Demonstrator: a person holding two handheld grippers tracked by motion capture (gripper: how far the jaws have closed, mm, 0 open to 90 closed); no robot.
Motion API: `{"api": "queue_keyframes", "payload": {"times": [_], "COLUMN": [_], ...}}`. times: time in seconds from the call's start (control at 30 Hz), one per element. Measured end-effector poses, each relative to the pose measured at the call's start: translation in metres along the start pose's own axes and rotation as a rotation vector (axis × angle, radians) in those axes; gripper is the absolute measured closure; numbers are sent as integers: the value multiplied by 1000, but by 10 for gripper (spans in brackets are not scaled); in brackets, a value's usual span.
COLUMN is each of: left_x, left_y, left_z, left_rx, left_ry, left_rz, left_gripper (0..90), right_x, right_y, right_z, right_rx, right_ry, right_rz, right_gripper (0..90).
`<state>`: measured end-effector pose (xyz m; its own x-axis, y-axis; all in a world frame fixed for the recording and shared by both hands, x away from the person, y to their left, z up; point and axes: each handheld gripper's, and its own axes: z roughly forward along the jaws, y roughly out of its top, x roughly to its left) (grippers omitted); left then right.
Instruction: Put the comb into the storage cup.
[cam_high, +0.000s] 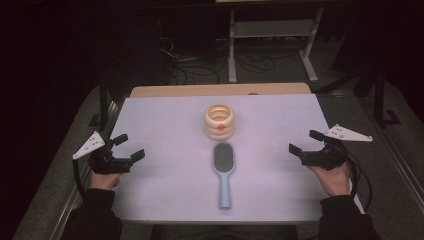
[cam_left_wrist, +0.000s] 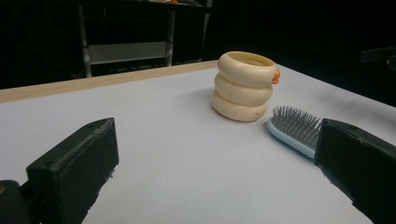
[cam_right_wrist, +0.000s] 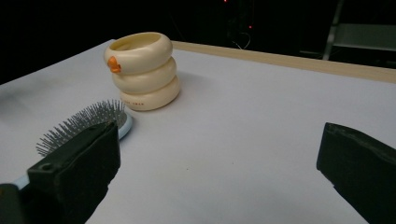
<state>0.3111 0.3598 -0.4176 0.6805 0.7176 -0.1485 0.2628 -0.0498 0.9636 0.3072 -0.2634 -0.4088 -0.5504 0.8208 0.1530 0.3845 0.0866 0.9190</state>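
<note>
1. Two grippers are in my hands, one at each side edge of the white table (cam_high: 165, 195), and the hairbrush (cam_high: 224, 167) lies midway between them; I place everything else by that brush.
2. My left gripper (cam_high: 126, 148) sits well to the left of the hairbrush, about level with its bristle head. Its jaws stand wide apart with nothing between them, only bare table top.
3. My right gripper (cam_high: 305, 142) sits well to the right of the hairbrush, at much the same level. Its jaws are also spread wide and grip nothing.
4. The hairbrush is light blue and lies flat, bristles up, its handle pointing back toward me and its oval head pointing away.
5. Just beyond the head of the hairbrush stands a cream holder (cam_high: 219, 121) shaped like three stacked rings, upright and open at the top. A small orange knob on its upper ring faces the brush.
6. In the left gripper view the brush head (cam_left_wrist: 293, 127) shows just beside my far jaw, partly hidden behind it. In the right gripper view the bristles (cam_right_wrist: 84, 122) rise just behind my near jaw.
</note>
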Motion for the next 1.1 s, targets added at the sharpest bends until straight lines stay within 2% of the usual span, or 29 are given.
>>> {"api": "queue_keyframes", "payload": {"times": [0.27,0.67,0.87,0.97,1.1], "left_x": [-2,-2,-2,-3,-5], "left_y": [0,-3,-3,-3,-3], "left_z": [1,1,0,-2,-4], "left_rx": [11,9,4,4,-3], "left_ry": [-17,-15,-14,-5,2], "left_rz": [8,-1,-2,2,0], "left_gripper": [0,0,0,0,0], "right_x": [3,3,7,9,9], "right_y": [-1,-1,2,4,8], "right_z": [2,2,1,2,2], "right_rx": [22,32,24,38,38], "right_ry": [2,20,18,8,15], "right_rz": [-15,-6,-16,-37,-29], "right_gripper": [0,0,0,0,0]}}
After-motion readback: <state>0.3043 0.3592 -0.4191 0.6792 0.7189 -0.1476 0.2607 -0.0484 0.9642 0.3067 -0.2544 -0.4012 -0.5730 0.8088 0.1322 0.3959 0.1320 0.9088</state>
